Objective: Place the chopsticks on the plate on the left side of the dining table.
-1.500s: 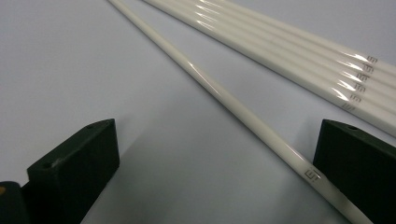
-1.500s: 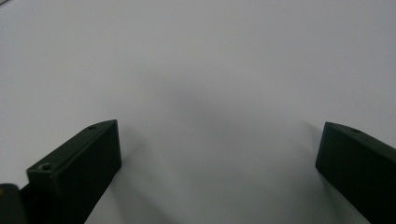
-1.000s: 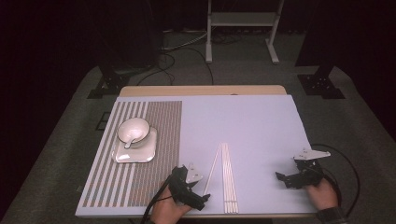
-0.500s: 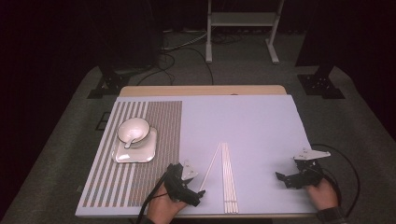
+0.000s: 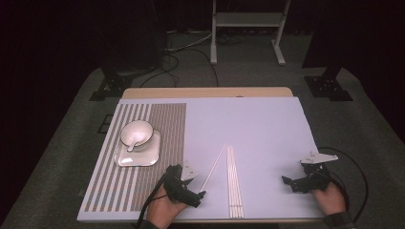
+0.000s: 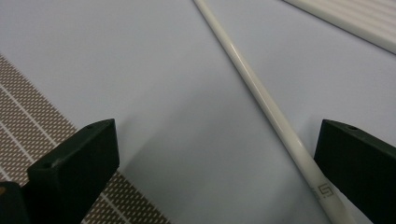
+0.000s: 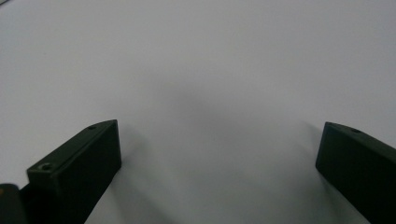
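At the left of the table (image 5: 267, 119) a striped brown mat (image 5: 162, 129) covers the pale surface, and on it rests a square white plate (image 5: 125, 159) bearing a white bowl (image 5: 144, 128) with a spoon (image 5: 132, 142) lying inside. Just right of the mat's near end, the left gripper (image 5: 197, 196) sits low over the table, held by a hand (image 5: 162, 210) that comes in from the bottom edge; its jaws stand wide apart and grip nothing. In the left gripper view a single white chopstick (image 6: 261, 98) runs slantwise across the pale surface, its near end passing just inside the right-hand jaw (whether jaw and stick touch cannot be told), while a corner of the mat shows beside the other jaw. In the high view this loose chopstick (image 5: 213, 168) lies tilted, its near tip close to the left gripper and its far tip leaning toward a neat bundle of chopsticks (image 5: 234, 183) laid side by side just to its right, reaching to the table's near edge. Well apart from these, near the table's right edge, the right gripper (image 5: 289, 184) is held by the other hand (image 5: 329, 199), its cable looping off the side; its jaws too are spread wide over bare surface (image 7: 201, 93), holding nothing.
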Available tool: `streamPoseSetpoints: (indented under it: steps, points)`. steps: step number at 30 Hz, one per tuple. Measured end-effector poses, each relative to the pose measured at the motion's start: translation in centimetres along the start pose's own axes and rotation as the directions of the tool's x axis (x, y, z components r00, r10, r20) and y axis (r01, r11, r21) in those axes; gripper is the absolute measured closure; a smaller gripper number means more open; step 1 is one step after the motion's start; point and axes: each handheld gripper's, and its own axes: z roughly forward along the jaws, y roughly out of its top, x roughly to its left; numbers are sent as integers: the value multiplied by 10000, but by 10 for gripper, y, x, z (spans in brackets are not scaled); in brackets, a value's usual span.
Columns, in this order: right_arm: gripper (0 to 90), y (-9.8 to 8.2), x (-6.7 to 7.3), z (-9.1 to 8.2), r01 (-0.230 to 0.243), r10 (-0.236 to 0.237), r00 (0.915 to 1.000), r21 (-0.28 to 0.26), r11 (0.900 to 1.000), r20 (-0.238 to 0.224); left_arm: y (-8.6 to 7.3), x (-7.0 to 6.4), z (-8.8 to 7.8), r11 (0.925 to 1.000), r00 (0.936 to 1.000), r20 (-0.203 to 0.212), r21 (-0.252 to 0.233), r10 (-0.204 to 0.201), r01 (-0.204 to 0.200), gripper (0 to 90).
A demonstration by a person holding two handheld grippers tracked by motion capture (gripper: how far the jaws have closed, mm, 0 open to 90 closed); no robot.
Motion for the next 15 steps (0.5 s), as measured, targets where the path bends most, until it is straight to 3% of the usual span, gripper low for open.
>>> streamPoseSetpoints:
  steps: [15]
  points:
    - [0, 0, 0, 0, 2, -2, 10000, 0, 10000, 1, -5, 17, -4, 9995, 9990, -296, -45, -323, 321, 0]
